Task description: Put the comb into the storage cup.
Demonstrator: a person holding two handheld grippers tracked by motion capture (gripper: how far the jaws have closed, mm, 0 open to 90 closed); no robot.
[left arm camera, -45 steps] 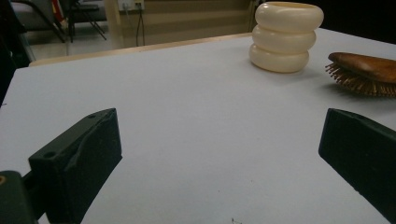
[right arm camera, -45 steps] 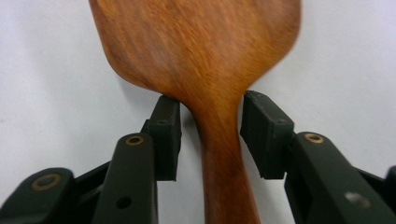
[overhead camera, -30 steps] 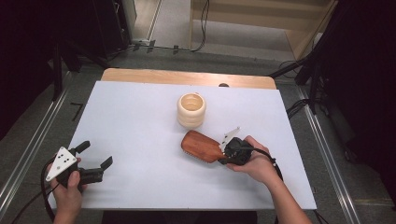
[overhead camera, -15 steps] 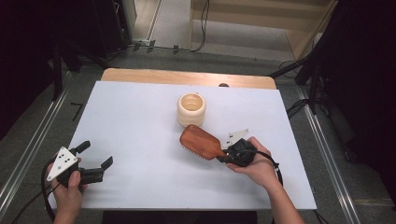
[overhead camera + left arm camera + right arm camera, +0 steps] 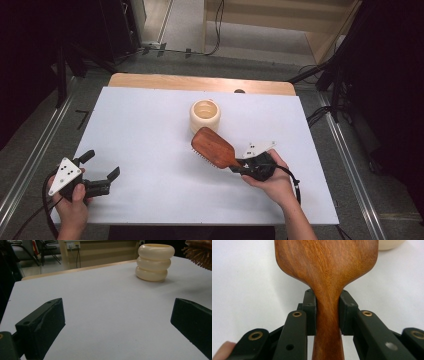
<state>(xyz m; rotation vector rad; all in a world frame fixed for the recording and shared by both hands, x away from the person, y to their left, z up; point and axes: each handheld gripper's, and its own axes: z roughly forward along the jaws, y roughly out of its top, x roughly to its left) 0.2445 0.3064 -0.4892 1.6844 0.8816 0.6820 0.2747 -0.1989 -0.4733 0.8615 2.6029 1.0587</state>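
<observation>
High view: right gripper (image 5: 239,167) has its jaws clamped on the handle of the brush (image 5: 214,147). Brush head is off the desk (image 5: 140,120), wooden back up, bristles down, angled up-left toward the cup (image 5: 205,116). Head tip sits just in front of the cup, near it; can't tell if they touch. Left gripper (image 5: 102,170) is at the desk's near-left corner, jaws wide apart, nothing between them, well apart from brush and cup.

Left gripper view: 2 black jaws spread to the frame's sides, bare white desk between. Cup (image 5: 155,262) stands upright ahead, cream, 3 stacked rings. Brush (image 5: 198,253) bristles hang in the top-right corner, above the desk, just right of the cup.

Right gripper view: both pads pressed on the brush (image 5: 327,267) at its narrow neck, 1 each side, right gripper (image 5: 327,312) holding it firmly. Cup (image 5: 390,244) edge in the top-right corner, beyond the head.
</observation>
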